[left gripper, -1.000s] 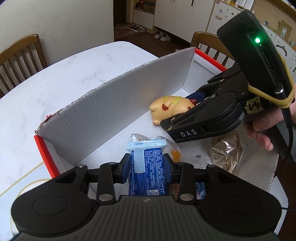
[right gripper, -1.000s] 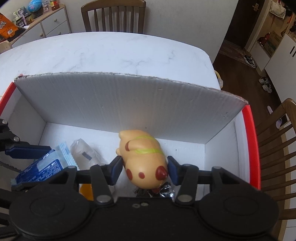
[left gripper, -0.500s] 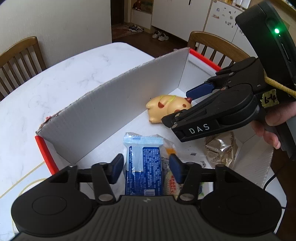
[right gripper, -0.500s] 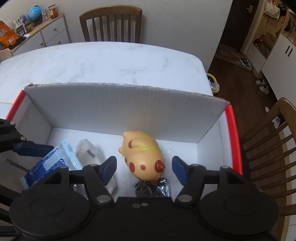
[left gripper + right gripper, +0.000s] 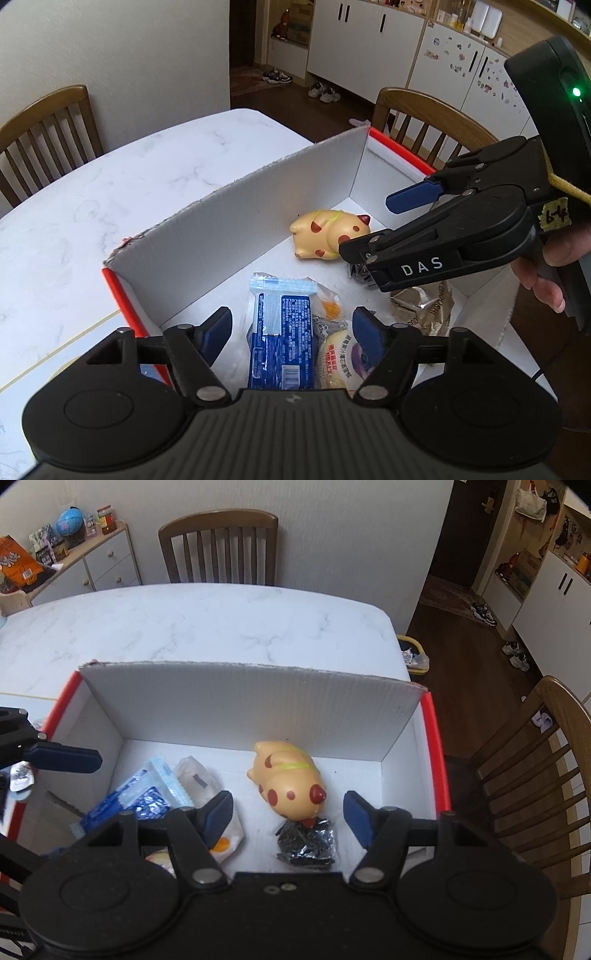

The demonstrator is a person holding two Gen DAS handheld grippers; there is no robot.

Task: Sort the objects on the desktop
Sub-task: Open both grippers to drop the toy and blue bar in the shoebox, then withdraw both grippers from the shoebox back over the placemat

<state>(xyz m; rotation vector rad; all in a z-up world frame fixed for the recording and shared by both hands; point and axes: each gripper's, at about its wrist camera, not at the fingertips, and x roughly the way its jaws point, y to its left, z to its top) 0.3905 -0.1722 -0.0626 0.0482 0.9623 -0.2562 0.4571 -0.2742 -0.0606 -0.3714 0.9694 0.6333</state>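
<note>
A white cardboard box [image 5: 229,225] with red edges sits on the marble table. Inside lie a yellow toy pig [image 5: 327,238] with red spots, a blue snack packet [image 5: 282,343], a clear wrapper with orange print [image 5: 330,304], a round yellow-white snack [image 5: 340,363], a brown foil bag [image 5: 424,310] and a dark foil packet [image 5: 308,843]. My left gripper [image 5: 291,332] is open above the blue packet. My right gripper [image 5: 288,814] is open above the pig [image 5: 288,782], and shows in the left wrist view [image 5: 391,221].
Wooden chairs [image 5: 221,546] stand around the table [image 5: 207,624]; one is at the box's right side [image 5: 535,775]. The box's tall back flap [image 5: 251,701] stands upright. A white sideboard [image 5: 92,565] with clutter is at the far left.
Both grippers opened and rose: the left let go of the blue packet, the right let go of the pig. Both objects now lie in the box.
</note>
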